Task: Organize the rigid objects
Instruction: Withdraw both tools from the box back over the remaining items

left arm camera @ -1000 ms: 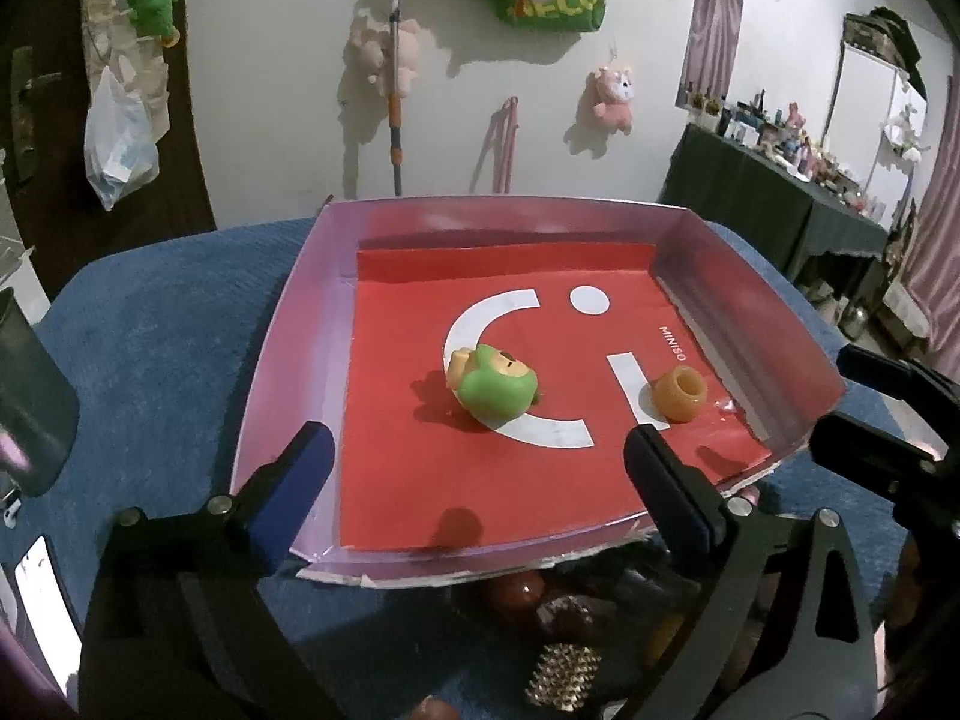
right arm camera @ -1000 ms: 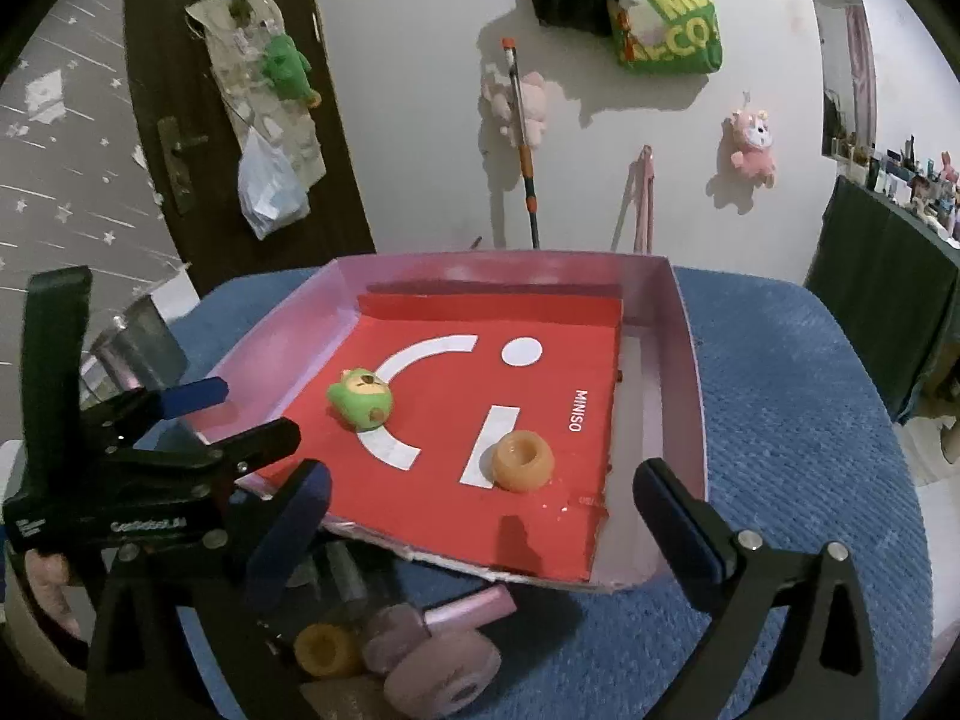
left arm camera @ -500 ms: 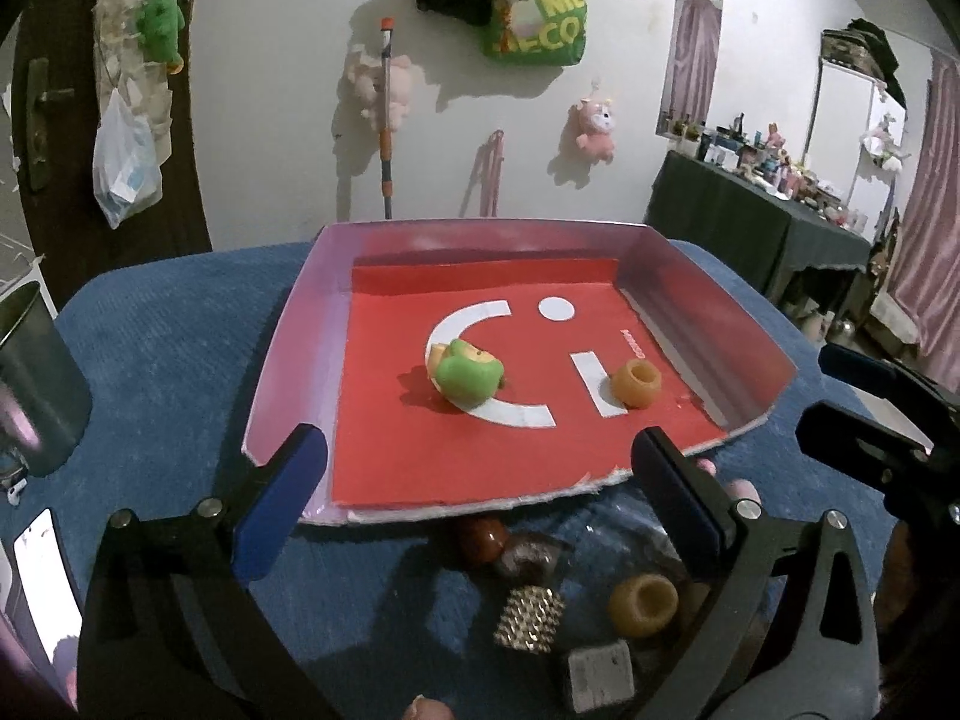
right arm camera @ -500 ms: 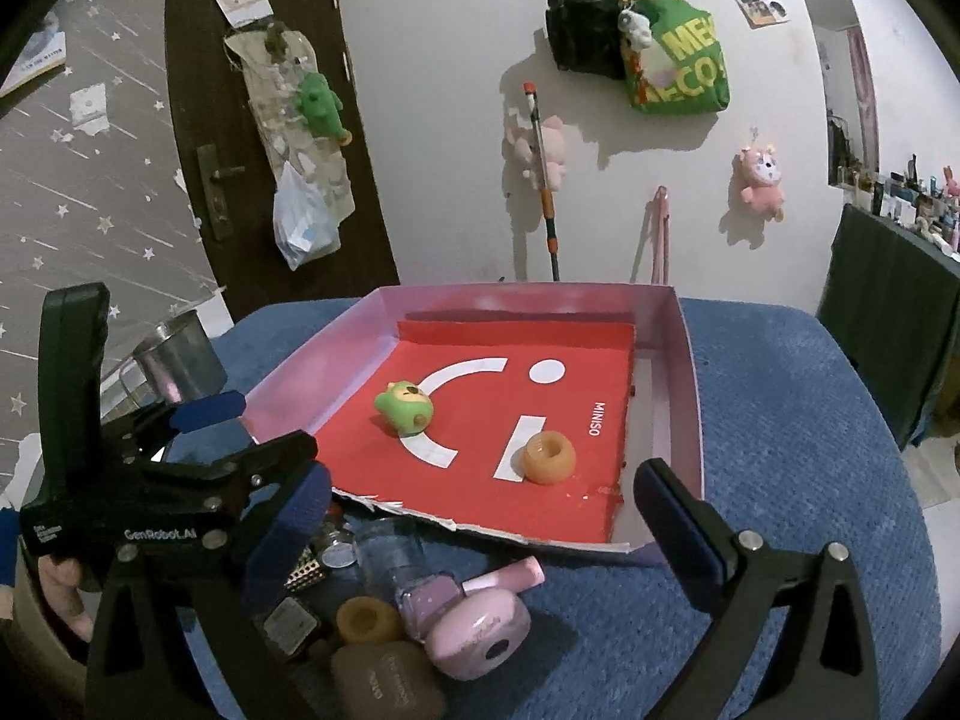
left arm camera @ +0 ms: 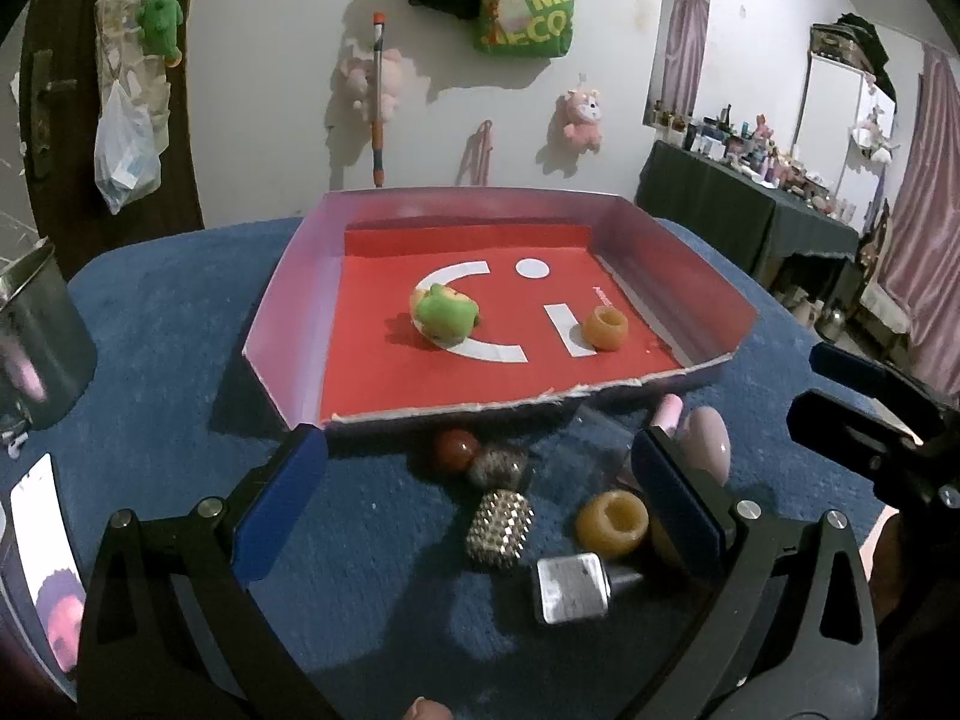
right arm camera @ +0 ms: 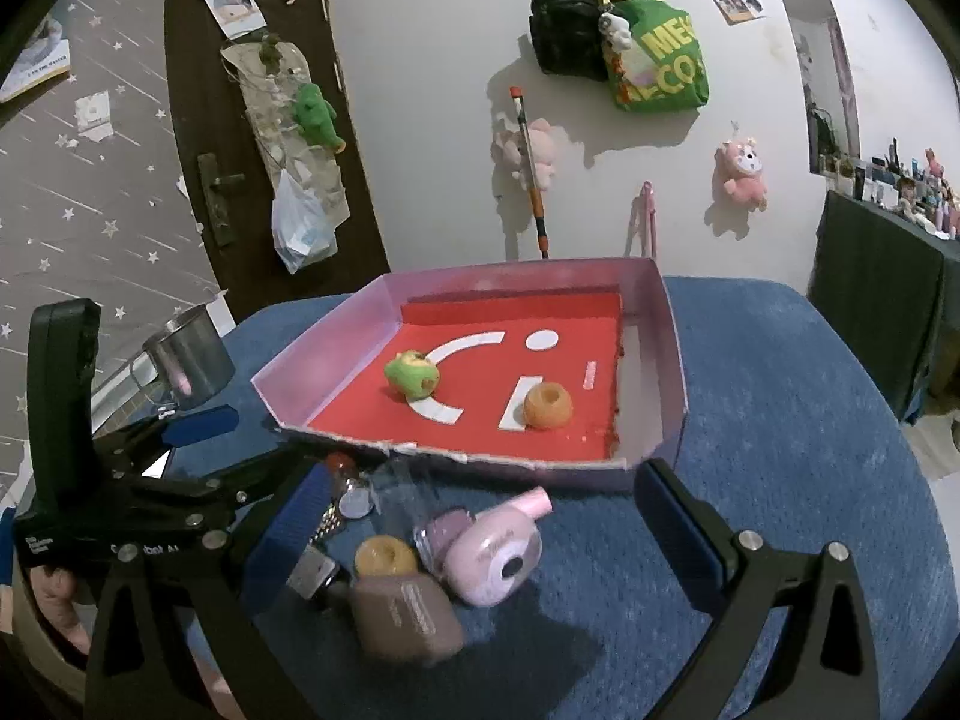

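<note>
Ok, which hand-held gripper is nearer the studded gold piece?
Left. The studded gold piece lies between the left hand-held gripper fingers; the right hand-held gripper hovers over the pink items beside it.

dim indoor light, hard shadows on the wall, fisheye bending with dark corners, blurred near clutter.

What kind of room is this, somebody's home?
Most likely a lived-in bedroom: pink plush toys and a black backpack hang on the wall, pink curtains drape one side, and a dark-clothed side table is crowded with bottles.
</note>
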Tool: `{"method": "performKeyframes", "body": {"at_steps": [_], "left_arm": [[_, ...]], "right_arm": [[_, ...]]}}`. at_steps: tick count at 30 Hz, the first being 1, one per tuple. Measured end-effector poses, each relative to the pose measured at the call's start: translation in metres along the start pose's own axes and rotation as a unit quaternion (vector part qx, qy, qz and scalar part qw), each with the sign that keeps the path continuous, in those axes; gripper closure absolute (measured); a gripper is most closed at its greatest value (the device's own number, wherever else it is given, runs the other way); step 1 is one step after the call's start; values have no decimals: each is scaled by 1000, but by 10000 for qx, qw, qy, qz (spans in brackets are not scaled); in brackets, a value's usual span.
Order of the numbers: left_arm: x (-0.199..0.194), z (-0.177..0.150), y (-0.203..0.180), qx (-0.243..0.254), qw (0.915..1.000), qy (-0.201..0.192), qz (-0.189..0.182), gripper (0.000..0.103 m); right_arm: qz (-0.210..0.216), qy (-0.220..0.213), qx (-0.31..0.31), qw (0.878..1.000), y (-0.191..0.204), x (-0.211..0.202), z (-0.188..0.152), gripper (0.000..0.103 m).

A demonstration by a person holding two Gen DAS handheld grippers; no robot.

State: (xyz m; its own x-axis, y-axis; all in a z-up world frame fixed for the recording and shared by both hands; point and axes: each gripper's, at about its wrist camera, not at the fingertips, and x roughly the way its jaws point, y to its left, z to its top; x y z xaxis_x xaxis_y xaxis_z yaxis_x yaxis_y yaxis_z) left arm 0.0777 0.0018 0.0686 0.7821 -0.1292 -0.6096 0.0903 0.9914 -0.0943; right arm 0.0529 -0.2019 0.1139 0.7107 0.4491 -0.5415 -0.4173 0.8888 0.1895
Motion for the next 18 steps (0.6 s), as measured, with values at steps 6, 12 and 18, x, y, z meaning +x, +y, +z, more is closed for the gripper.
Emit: {"method": "performKeyframes", "body": {"at_steps": [6, 12, 18], "left_arm": [[1, -14, -2, -64, 9998, 174, -49, 0], [8, -28, -6, -159, 9983, 534, -195, 0], [9, -36, -8, -138, 9980, 600, -113, 0]], "right_arm": [[-55, 34, -14, 10000, 1, -10, -15, 0], [-111, 165, 31, 9998, -1, -13, -30, 0], [-125, 269, 140, 9995, -4, -11, -40, 0]]}}
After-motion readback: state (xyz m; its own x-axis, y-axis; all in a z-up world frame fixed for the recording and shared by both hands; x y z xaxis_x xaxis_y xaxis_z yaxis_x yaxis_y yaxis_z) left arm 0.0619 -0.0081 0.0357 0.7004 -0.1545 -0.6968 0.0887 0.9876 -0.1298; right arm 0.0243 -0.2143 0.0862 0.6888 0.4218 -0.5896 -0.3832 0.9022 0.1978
